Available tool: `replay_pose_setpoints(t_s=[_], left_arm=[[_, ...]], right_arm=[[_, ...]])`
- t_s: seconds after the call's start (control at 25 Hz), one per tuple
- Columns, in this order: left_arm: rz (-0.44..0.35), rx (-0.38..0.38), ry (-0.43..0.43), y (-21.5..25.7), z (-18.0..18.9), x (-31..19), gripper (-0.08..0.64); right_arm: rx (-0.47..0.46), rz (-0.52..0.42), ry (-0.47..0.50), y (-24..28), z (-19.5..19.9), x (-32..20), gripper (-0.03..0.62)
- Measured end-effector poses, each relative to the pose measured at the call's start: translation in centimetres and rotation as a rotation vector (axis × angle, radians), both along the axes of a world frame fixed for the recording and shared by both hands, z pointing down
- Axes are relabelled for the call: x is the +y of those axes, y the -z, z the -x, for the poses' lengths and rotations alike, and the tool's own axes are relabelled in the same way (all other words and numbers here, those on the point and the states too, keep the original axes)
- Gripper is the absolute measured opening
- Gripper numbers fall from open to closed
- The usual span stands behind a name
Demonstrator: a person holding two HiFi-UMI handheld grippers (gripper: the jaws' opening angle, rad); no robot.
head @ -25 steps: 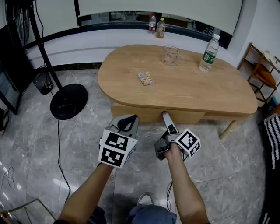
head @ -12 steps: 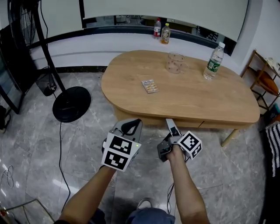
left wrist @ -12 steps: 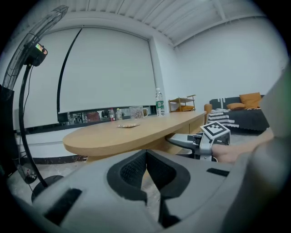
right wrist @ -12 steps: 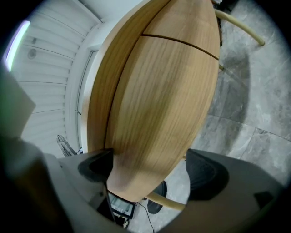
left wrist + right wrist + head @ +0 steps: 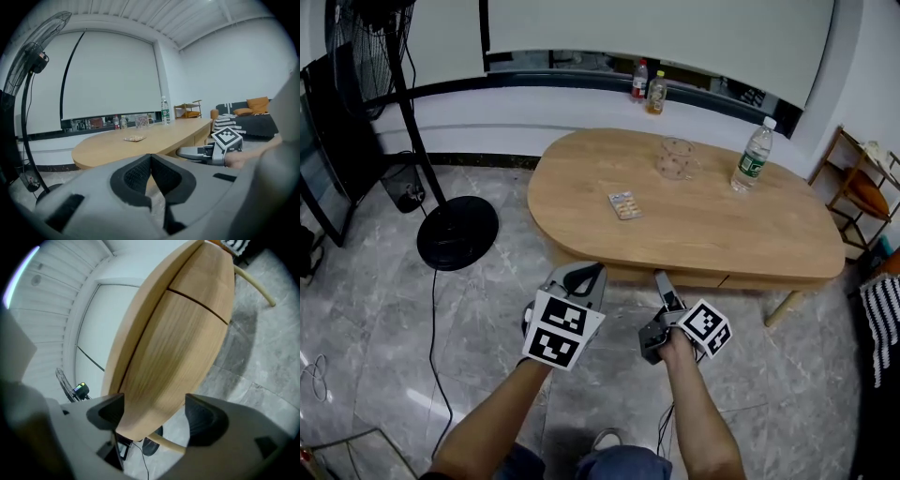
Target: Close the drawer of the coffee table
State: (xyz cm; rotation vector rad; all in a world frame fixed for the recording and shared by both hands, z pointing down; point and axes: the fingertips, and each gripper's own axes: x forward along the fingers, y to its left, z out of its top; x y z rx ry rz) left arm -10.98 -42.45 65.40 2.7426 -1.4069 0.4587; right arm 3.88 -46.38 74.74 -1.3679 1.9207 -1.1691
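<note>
Drawer: there it is, the drawer (image 5: 178, 352), tucked under the near long edge of the desk (image 5: 722, 225), its wooden front facing the person. It looks about in line with the panel beside it across a thin seam, though I can't tell whether it is fully home.

Right gripper: the right gripper (image 5: 660, 277) is right up at the drawer front, pointing level. Its fingers (image 5: 202, 418) are spread and drawing together as I watch. The wood front fills the gap between them, but they pinch nothing.

Left gripper: the left gripper (image 5: 592, 270) hangs just left of the right one, short of the desk, with its fingers pressed together on nothing.

Step in hand: by my reading, this is the last of the push, or a check that the drawer has seated.

How to do it well: press square on the flat of the front, near its middle, so it slides straight and doesn't jam. No grip is needed, only fingertips flat on the wood. Finish slowly until the seam lines up evenly.

Watch for: a hard shove could jolt the water bottle (image 5: 753, 156) and glass (image 5: 677, 157) on the far side of the top.
</note>
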Motion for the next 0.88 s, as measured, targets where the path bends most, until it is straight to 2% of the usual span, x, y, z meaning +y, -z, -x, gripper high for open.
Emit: replay_pose_setpoints(t_s=[0.24, 0.44, 0.64, 0.88], left_arm=[[0.028, 0.009, 0.010, 5.9, 1.4, 0.9, 0.008], [0.054, 0.002, 0.019, 13.5, 1.8, 0.5, 0.008], [0.059, -0.002, 0.035, 23.1, 1.6, -0.5, 0.008], [0.066, -0.037, 0.051, 35.2, 1.8, -1.7, 0.008]], right_arm=[[0.134, 0.062, 0.019, 5.4, 0.1, 3.1, 0.347], [0.248, 0.082, 0.053, 13.1, 0.1, 4.1, 0.309], [0.366, 0.047, 0.103, 24.1, 0.2, 3.0, 0.280], [0.528, -0.047, 0.157, 39.6, 0.9, 0.7, 0.246]])
